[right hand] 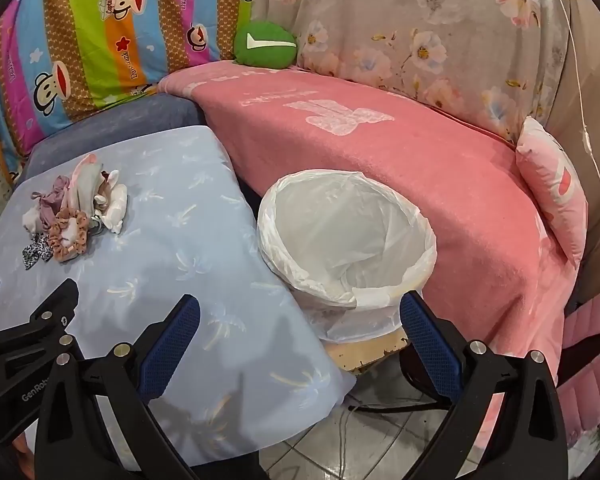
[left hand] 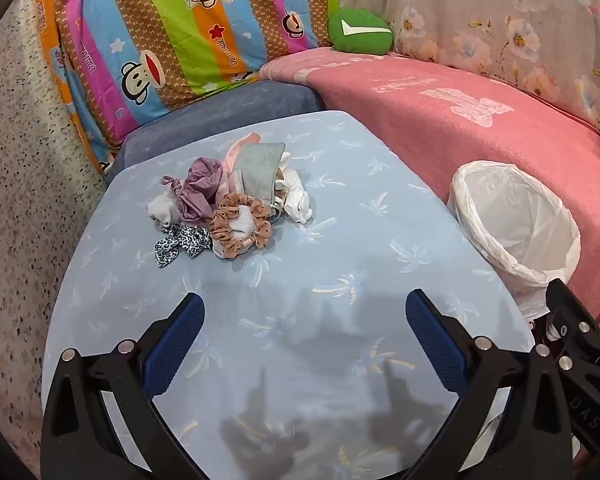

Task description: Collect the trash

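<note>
So, both jaws wide open, nothing between them. Left gripper (left hand: 304, 320) hovers over bare blue palm-print cloth on the worktop (left hand: 340, 240); right gripper (right hand: 300, 320) sits over the worktop's right edge, near side of the bin (right hand: 348, 240).

Writing on hardware: left gripper's body in the right wrist view reads "GenRob…", rest cut off. Right gripper's body in the left wrist view shows "DAS", partial.

Trash pile (left hand: 232, 200) lies mid-worktop, well ahead of left jaws, far left of right jaws: tan dotted scrunchie (left hand: 240, 224), purple scrunchie (left hand: 198, 190), leopard-print scrunchie (left hand: 184, 242), grey-green fabric piece (left hand: 260, 168), white cloth bits. All touching or overlapping.

Bin w/ white plastic liner stands just beside worktop's right edge, against the pink blanket (right hand: 420, 160). Looks empty inside.

Blanket has pale lettering, mirrored/unreadable. Striped monkey-print quilt (left hand: 160, 40) behind: "Captain" and "Paul Frank" legible, repeats. Green cushion (left hand: 360, 32) w/ white mark at back. Floral sheet (right hand: 420, 40) on right.
</note>
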`<state>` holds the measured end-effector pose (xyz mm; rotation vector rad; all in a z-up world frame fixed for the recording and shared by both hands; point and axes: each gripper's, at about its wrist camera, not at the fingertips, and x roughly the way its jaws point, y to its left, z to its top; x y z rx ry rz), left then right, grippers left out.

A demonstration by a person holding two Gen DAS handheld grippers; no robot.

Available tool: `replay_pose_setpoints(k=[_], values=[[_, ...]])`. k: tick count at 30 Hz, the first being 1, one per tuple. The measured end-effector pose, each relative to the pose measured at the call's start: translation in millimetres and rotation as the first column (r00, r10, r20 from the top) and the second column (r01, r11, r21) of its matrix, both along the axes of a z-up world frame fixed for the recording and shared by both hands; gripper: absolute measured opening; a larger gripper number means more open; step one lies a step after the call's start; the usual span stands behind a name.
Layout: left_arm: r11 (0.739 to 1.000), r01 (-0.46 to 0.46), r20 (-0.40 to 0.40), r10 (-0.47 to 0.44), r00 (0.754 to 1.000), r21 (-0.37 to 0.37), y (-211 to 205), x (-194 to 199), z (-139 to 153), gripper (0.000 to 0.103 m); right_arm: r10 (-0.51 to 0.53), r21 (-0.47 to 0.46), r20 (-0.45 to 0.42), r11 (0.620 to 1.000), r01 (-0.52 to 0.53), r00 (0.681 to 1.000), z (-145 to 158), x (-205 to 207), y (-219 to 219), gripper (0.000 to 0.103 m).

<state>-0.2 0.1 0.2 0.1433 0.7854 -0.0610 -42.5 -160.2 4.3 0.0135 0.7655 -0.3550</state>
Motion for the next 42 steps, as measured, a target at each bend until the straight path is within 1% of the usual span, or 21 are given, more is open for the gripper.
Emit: replay_pose_setpoints(k=[5, 8, 9, 14, 16, 24, 42], values=[[1.0, -0.003, -0.008, 0.003, 1.0, -0.002, 1, 1, -1, 0.096, 0.0, -0.002, -0.002, 1.0, 0.0, 1.0, 1, 0, 1, 0.098], [1.0, -0.003, 0.001, 0.003, 1.0, 0.0, 0, 0, 0, 0.096, 0.0, 0.0, -0.005, 1.0, 0.0, 1.0, 1, 0, 0, 0.098], [1.0, -0.002, 0.002, 0.002, 1.0, 0.001, 1, 0, 5, 0.096, -0.001, -0.003, -0.002, 1.0, 0.001, 1.0, 1, 0, 1, 0.098], [1.0, -0.002, -0.002, 0.002, 1.0, -0.001, 1, 0, 7, 0.096, 0.004, 0.004, 0.0, 1.0, -0.004, 1.0, 1, 2, 4, 0.098], [1.0, -0.001, 0.002, 0.001, 1.0, -0.002, 2, 0, 5, 0.096, 0.003, 0.0, 0.002, 1.0, -0.003, 1.0, 4, -3, -2, 0.098], [1.0, -0.002, 0.004, 0.002, 1.0, -0.005, 6, 1, 7, 0.096, 0.0, -0.015, 0.0, 1.0, 0.0, 1.0, 5, 2, 6, 0.098], [1.0, -0.009, 0.001, 0.009, 1.0, -0.015, 12, 4, 3, 0.096, -0.011, -0.024, 0.011, 1.0, 0.012, 1.0, 9, 0, 8, 0.098]])
